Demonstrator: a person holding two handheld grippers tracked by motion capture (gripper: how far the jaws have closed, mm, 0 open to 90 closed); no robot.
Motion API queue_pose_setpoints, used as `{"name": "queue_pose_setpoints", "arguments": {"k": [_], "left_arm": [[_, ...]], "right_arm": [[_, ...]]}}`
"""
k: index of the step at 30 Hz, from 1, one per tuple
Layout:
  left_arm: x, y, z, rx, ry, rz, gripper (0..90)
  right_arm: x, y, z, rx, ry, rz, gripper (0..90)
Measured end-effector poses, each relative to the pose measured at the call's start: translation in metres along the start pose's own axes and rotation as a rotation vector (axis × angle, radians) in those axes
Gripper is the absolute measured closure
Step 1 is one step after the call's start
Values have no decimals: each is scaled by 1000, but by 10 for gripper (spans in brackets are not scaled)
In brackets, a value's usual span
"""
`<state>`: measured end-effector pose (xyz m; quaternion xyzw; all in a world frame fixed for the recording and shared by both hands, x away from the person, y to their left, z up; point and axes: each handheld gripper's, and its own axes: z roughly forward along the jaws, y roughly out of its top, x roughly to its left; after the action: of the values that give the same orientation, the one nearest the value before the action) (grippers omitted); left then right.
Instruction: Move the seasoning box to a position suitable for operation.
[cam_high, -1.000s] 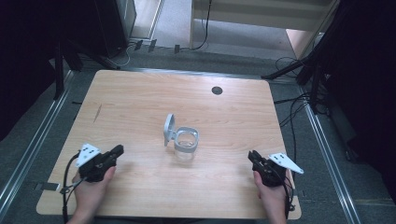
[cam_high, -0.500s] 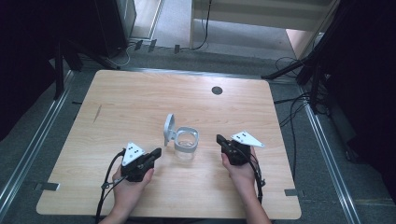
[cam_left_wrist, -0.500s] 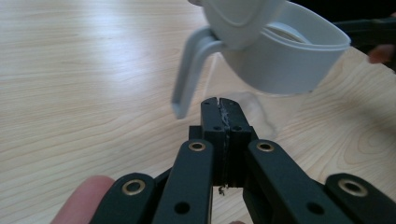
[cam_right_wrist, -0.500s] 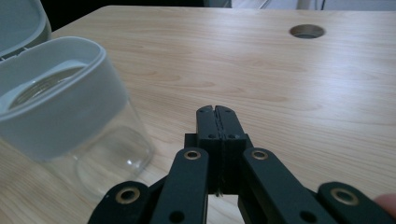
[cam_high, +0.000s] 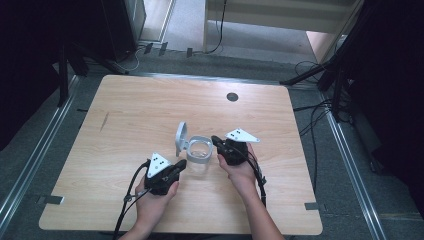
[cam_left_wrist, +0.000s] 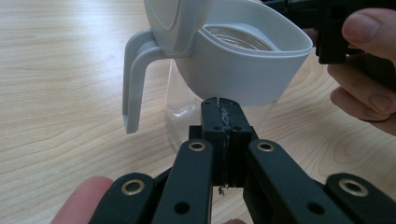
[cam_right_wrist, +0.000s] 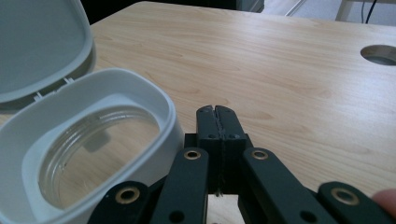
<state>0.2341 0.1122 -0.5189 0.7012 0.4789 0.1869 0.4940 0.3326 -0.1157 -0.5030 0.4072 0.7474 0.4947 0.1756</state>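
Clear plastic pitcher with white upper rim, white handle and flipped-up white lid (cam_high: 194, 148) stands near centre of light wooden table (cam_high: 125, 110). Inside: transparent, ringed bottom visible, looks empty. Lid (cam_right_wrist: 37, 46) upright, hinged at handle side. Left gripper (cam_high: 180, 164) jaws pressed together, holding nothing, tip just beside pitcher's clear lower body (cam_left_wrist: 187, 109). Right gripper (cam_high: 216, 140) jaws also pressed together, empty, tip just beside white rim (cam_right_wrist: 154, 116). Round hole (cam_high: 232, 96) in table at far side.
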Motion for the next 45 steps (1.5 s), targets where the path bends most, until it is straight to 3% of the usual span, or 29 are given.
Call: {"name": "queue_pose_setpoints", "arguments": {"k": [3, 13, 30, 34, 39, 45], "left_arm": [[1, 0, 3, 2, 5, -10, 900], [1, 2, 7, 6, 29, -9, 900], [3, 2, 7, 13, 32, -4, 897], [3, 1, 6, 13, 37, 0, 880], [8, 0, 4, 12, 54, -13, 876], [20, 2, 0, 1, 80, -37, 876]], "right_arm": [[-1, 2, 3, 7, 22, 8, 900], [1, 0, -3, 17, 28, -25, 900], [5, -4, -11, 10, 79, -80, 900], [5, -4, -6, 15, 82, -84, 900], [-10, 4, 9, 4, 86, -17, 900], [-10, 12, 23, 22, 94, -68, 900]]}}
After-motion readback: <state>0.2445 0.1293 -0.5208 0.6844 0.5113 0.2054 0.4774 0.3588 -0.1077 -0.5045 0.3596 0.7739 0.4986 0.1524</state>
